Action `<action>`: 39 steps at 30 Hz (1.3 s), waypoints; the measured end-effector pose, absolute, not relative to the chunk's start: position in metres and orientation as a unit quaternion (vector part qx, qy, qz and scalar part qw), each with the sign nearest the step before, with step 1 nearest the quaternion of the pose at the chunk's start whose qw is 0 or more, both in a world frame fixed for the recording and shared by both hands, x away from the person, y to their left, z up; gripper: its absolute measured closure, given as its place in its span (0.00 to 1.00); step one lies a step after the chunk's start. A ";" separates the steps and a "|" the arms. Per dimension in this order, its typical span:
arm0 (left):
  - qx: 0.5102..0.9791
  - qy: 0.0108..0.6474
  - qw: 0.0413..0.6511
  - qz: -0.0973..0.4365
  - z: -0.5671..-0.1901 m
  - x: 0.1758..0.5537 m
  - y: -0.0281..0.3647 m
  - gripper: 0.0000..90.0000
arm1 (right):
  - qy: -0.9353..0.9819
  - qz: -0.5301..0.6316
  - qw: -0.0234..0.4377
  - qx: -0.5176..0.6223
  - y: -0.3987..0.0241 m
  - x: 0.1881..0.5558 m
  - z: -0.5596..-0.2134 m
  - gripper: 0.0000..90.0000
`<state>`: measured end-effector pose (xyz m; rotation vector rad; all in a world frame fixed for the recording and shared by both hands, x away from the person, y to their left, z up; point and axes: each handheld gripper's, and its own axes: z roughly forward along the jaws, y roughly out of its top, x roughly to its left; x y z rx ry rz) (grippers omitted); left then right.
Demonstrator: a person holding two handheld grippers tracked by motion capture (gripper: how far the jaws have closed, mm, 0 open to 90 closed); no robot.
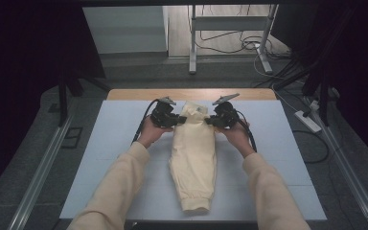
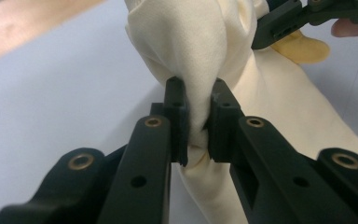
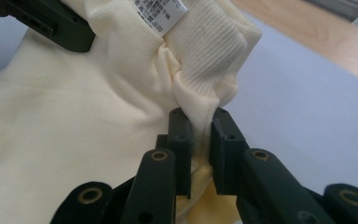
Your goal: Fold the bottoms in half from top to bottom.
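Garment [image 1: 193,158] mid-mat, clear margins around

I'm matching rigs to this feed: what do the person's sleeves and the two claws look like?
Both sleeves are pale cream with ribbed cuffs. The left claw and right claw are black, each topped with a grey three-cornered plate and trailing a black cable. Up close, the left claw's fingers are blocky black plastic on arms with brass-coloured pivot rings.

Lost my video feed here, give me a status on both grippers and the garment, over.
Left gripper shut on the cream garment, far end. Right gripper shut on its ribbed band, beside the label. Near end on the white table mat. Nothing in the way.
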<state>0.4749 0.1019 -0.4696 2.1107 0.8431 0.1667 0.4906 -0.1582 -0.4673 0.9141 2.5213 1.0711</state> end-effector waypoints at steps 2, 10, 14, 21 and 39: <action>0.839 0.334 0.424 0.073 -0.463 0.474 0.102 0.89 | 0.862 0.376 0.132 0.313 -0.159 0.491 -0.461 0.89; 0.837 0.331 0.428 0.077 -0.459 0.472 0.104 0.89 | 0.859 0.382 0.139 0.311 -0.158 0.490 -0.454 0.89; 0.835 0.328 0.433 0.085 -0.449 0.475 0.105 0.89 | 0.856 0.386 0.149 0.309 -0.158 0.492 -0.445 0.89; 0.827 0.321 0.450 0.103 -0.424 0.478 0.107 0.89 | 0.842 0.407 0.176 0.308 -0.158 0.494 -0.416 0.89; 0.825 0.318 0.453 0.119 -0.409 0.482 0.110 0.89 | 0.833 0.421 0.180 0.309 -0.159 0.497 -0.409 0.90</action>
